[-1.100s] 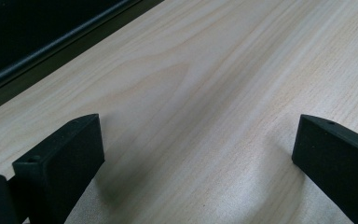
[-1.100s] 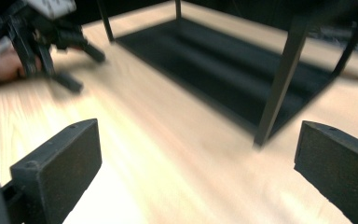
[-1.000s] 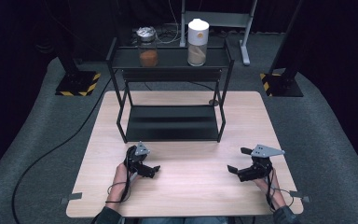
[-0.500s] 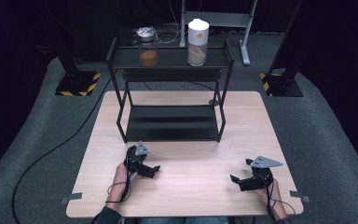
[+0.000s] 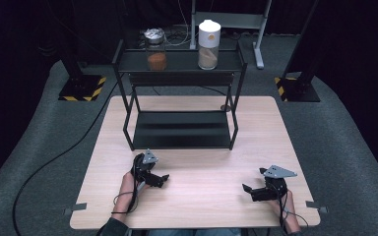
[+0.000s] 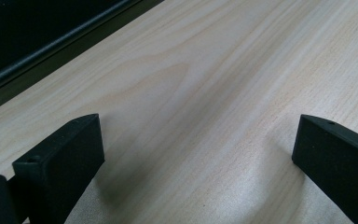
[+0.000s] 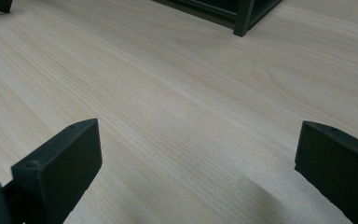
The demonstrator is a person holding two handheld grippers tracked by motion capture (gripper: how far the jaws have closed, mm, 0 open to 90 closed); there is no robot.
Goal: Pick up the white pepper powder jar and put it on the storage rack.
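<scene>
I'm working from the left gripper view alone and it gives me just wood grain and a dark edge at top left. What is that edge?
Observer: It looks like the bottom shelf of a black two-level rack that stands on the table, just beyond the left hand-held gripper.
Operator: Is anything on the rack?
Observer: There are two jars on its top shelf, a glass jar of orange-brown contents and a taller white-lidded jar.
Operator: Where is the other hand?
Observer: The right hand-held gripper rests near the table's near right corner, jaws open, holding nothing.
</scene>
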